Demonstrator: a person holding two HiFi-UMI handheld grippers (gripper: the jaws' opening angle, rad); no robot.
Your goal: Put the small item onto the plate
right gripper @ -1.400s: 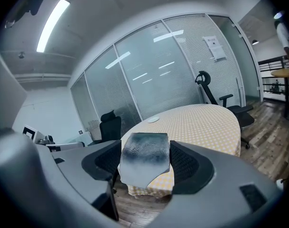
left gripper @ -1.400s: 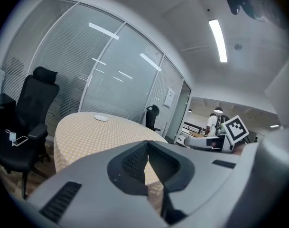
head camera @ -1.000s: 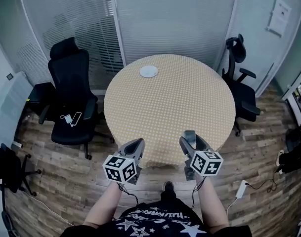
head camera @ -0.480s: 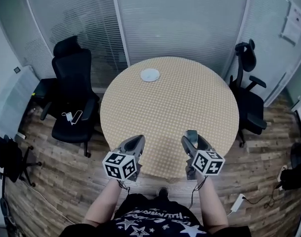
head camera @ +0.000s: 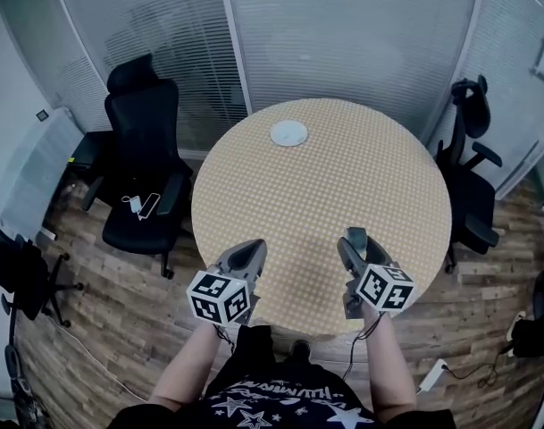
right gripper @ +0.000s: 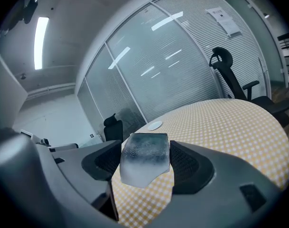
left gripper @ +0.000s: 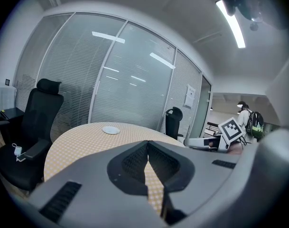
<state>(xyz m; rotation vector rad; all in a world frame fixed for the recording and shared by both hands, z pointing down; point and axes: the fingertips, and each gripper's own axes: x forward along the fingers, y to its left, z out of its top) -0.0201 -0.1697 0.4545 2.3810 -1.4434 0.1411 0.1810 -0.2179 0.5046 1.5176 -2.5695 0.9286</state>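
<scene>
A small white plate lies near the far edge of the round table, which has a yellow checked cloth. The plate also shows far ahead in the left gripper view and the right gripper view. My right gripper is shut on a small grey-white block. In the head view this gripper hangs over the table's near edge and hides the block. My left gripper is beside it at the near edge, its jaws closed together with nothing between them.
A black office chair with a phone and cable on its seat stands left of the table. Another black chair stands at the right. Glass walls with blinds run behind the table. The floor is wood planks.
The table has come closer and both grippers now reach over its near edge. The plate has not moved on the table.
</scene>
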